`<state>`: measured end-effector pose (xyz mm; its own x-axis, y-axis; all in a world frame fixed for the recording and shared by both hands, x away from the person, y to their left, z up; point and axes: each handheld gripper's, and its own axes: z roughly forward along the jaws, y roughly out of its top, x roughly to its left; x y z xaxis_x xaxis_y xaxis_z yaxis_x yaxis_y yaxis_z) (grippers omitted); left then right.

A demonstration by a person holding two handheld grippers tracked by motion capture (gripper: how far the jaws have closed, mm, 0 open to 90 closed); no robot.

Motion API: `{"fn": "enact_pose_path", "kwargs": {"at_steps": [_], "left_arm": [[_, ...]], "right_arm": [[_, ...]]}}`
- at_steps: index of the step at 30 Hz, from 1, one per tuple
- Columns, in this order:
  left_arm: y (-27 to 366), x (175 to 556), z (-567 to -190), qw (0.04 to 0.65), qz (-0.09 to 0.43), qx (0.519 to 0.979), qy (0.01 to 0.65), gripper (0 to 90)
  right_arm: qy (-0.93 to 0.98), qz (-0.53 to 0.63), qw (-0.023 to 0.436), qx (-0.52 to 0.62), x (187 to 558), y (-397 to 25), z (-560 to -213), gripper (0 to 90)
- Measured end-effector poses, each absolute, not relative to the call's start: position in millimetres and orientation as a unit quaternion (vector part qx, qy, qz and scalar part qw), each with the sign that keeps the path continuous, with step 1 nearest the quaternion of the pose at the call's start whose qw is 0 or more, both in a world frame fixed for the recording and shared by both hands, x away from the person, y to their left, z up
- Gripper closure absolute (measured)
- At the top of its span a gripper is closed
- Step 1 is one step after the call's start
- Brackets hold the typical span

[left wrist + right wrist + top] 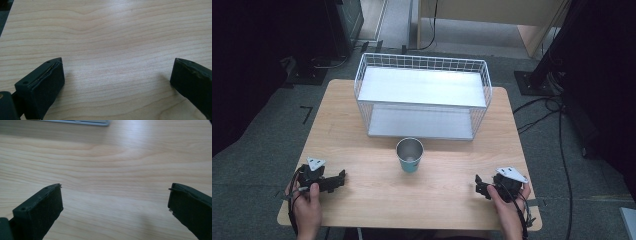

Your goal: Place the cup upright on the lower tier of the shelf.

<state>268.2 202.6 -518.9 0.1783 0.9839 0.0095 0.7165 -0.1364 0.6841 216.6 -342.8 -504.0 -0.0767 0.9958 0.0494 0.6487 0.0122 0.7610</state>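
1. Left hand-held gripper (343, 176) rests near-left on the tabletop (362, 150), jaws spread wide (nothing between them).
2. Right hand-held gripper (478, 185) sits near-right, likewise agape.
3. Cup (409, 155) stands upright mid-table, before the wire rack (422, 95).

I see a metal cup (409, 155) with a teal outside standing upright and empty, mid-bench (362, 165), just in front of the wire shelf rack (422, 95).

No legible text, label, brand, number or sign anywhere.
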Motion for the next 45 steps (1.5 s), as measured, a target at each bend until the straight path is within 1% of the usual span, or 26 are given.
{"fn": "enact_pose_path", "kwargs": {"at_steps": [3,9,13,25,45], "left_arm": [[203,268,-519,0.279,0.239,0.715,0.595,0.0],[203,268,-519,0.279,0.239,0.715,0.595,0.0],[203,268,-519,0.279,0.239,0.715,0.595,0.0],[203,268,-519,0.279,0.239,0.715,0.595,0.0],[203,268,-519,0.279,0.239,0.715,0.595,0.0]], "right_arm": [[0.670,0.329,0.266,0.610,219,-327,-502,0.0],[0.676,0.342,0.259,0.599,222,-309,-496,0.5],[0.684,0.346,0.262,0.587,224,-300,-493,0.9],[0.701,0.373,0.243,0.558,229,-259,-488,0.9],[0.716,0.399,0.227,0.526,233,-219,-486,1.5]]}}
